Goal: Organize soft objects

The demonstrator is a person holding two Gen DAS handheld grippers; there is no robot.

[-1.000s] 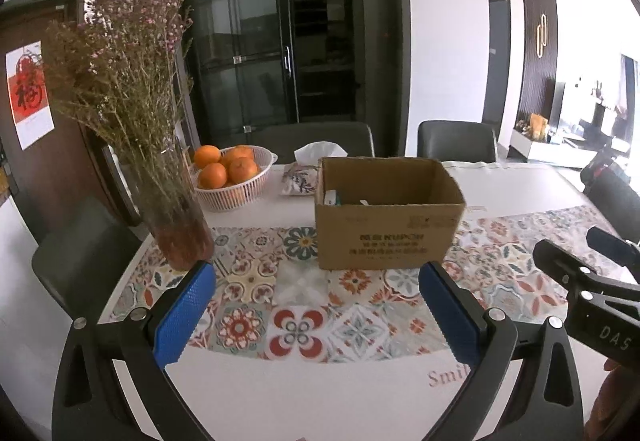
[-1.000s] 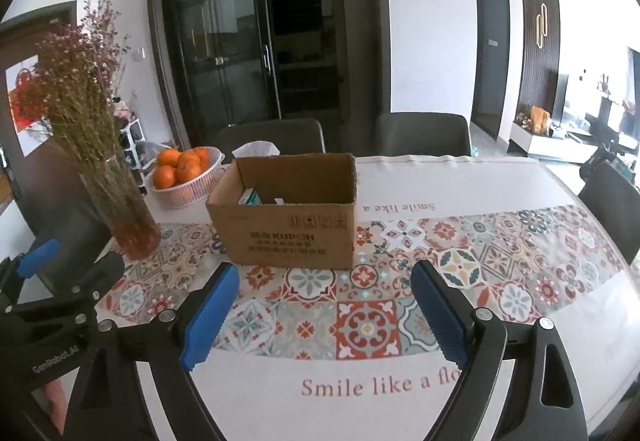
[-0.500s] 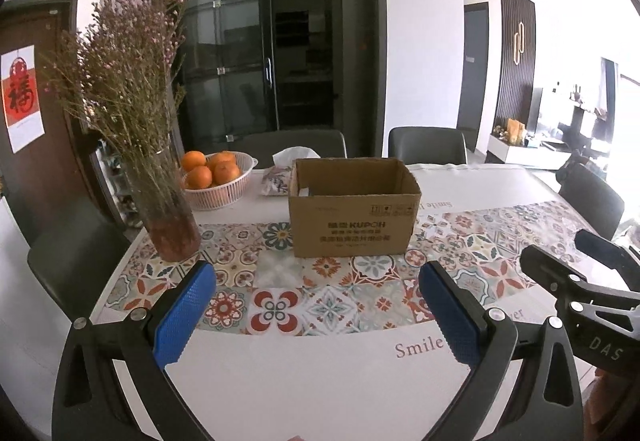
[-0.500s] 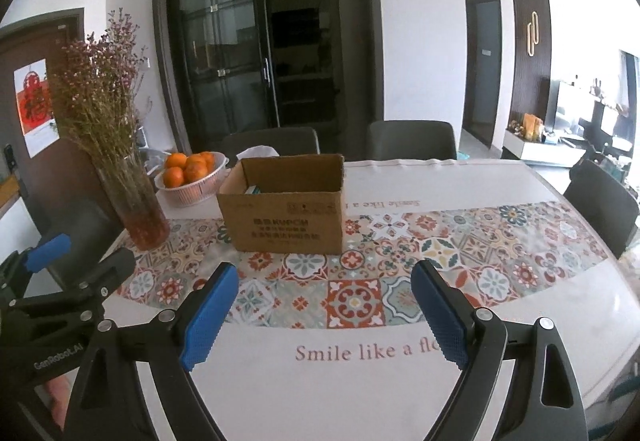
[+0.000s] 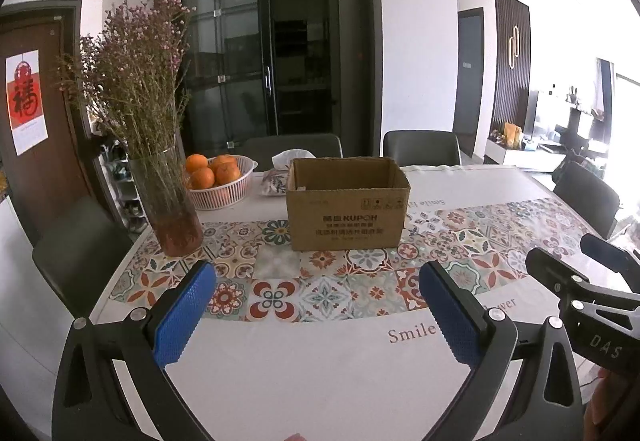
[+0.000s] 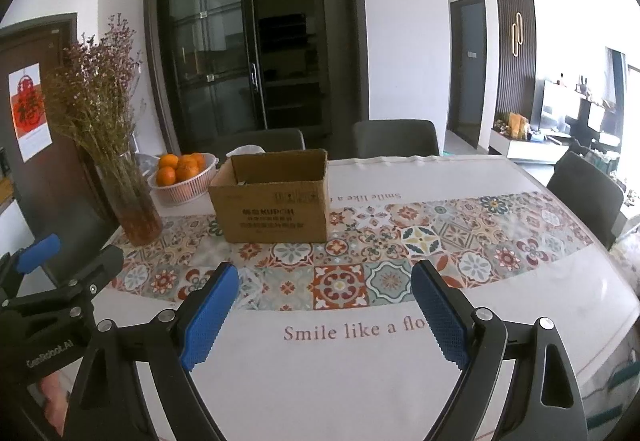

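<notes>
An open brown cardboard box (image 5: 347, 203) stands on the patterned table runner; it also shows in the right wrist view (image 6: 276, 201). Its inside is mostly hidden by the front wall. A soft tissue pack (image 5: 276, 177) lies just behind the box's left side. My left gripper (image 5: 318, 311) is open and empty, well back from the box over the near table edge. My right gripper (image 6: 322, 311) is open and empty too, at a similar distance. Each gripper shows at the edge of the other's view.
A glass vase of dried flowers (image 5: 166, 201) stands left of the box. A white basket of oranges (image 5: 218, 181) sits behind the vase. Dark chairs (image 5: 420, 147) surround the table (image 5: 320, 381). The white cloth carries printed text near me.
Both grippers have pulled back and risen from the box, so the box looks smaller and lower-angled. Both stayed open and empty.
</notes>
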